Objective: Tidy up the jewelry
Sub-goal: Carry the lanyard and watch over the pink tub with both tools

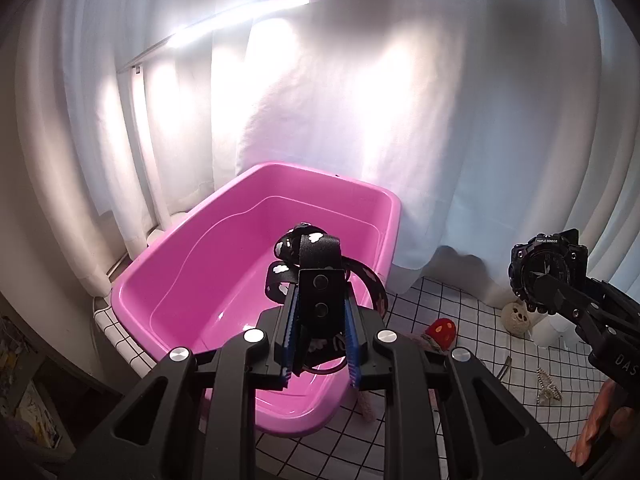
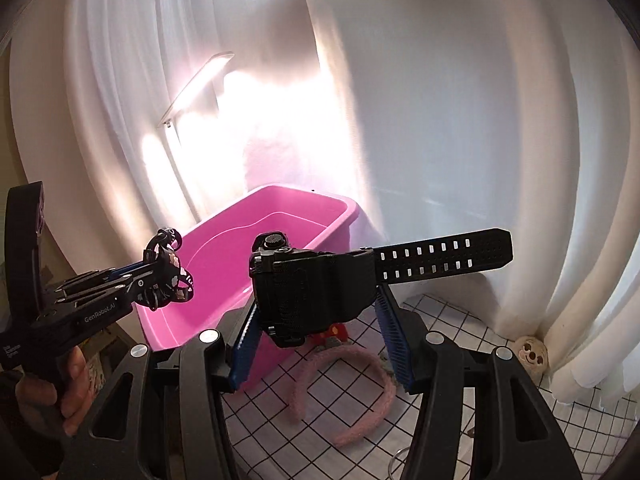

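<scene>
One view only: watch [image 1: 546, 270] dial visible

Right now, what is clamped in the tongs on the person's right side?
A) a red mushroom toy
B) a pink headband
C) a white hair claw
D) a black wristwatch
D: the right tongs are shut on a black wristwatch, its perforated strap sticking out sideways in front of the pink tub; the pink headband lies on the checked cloth below.
</scene>
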{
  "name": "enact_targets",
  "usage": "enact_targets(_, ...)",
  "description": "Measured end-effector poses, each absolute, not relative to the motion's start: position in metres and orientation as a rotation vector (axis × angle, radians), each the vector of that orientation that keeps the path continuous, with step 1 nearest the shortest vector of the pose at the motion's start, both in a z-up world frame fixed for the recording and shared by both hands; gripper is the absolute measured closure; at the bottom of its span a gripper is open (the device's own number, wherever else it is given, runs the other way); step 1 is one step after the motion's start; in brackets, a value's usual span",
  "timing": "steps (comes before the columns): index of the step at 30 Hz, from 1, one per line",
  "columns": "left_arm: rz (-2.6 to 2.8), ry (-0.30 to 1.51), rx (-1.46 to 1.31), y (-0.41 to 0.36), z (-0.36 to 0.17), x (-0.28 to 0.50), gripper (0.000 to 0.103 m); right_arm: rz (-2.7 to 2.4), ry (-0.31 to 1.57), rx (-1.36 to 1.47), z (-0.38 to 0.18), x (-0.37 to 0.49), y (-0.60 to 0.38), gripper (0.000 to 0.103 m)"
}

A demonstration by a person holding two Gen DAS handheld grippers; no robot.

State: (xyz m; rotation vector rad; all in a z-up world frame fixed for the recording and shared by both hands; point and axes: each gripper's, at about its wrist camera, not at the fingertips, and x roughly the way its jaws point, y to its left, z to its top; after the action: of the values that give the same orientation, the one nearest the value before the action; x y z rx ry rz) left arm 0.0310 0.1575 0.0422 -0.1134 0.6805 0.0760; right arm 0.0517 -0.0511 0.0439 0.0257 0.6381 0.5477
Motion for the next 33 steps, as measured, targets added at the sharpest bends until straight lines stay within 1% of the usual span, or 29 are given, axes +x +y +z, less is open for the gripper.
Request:
enact_targets(9, 0.147, 0.709, -0.162, 0.213, 0.031, 0.058, 0.082, 0.693, 0.691, -0.061, 0.05, 0.11, 0.035, 0.05)
enact_targets(15, 0.169, 0.76, -0.18, 0.239, 0.017, 0.081, 0.082, 0.749, 0.769, -0.11, 0.041, 0.156, 0.079, 0.05)
enact_targets(23, 0.186, 0.867, -0.246, 0.276, -0.008, 0.11, 0.082, 0.783, 0.903, -0.152, 0.013, 0.203, 0.124, 0.05)
enact_targets(33, 0.218, 1.037, -0.296, 0.292, -0.04, 0.146, 0.082, 0.753, 1.131, -0.214, -0.038, 0.243, 0.159, 0.05)
